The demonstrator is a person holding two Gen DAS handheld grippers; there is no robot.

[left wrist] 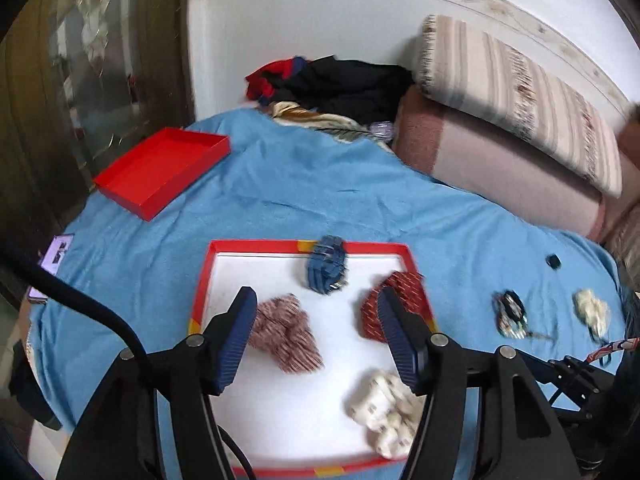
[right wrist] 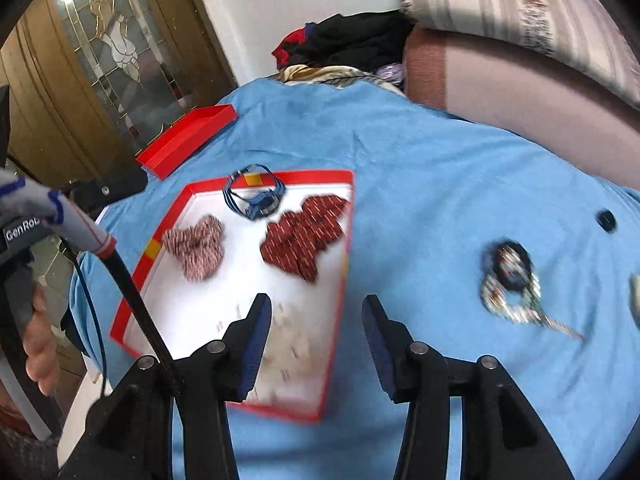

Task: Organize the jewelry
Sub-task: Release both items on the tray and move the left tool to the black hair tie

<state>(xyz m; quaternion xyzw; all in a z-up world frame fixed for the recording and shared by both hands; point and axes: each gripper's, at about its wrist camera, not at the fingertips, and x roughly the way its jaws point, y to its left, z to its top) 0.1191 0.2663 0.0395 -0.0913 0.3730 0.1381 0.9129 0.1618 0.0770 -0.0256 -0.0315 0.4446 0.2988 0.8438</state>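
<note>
A red-rimmed white tray lies on the blue cloth. In it are a pink striped scrunchie, a blue bracelet on the far rim, a red patterned scrunchie and a cream scrunchie. Right of the tray lie a dark beaded bracelet, a cream piece and a small black item. My left gripper is open and empty above the tray. My right gripper is open and empty over the tray's right rim.
A red box lid lies at the far left of the bed. Pillows and a clothes pile sit at the back. A glass door stands to the left. A colourful band lies at the right edge.
</note>
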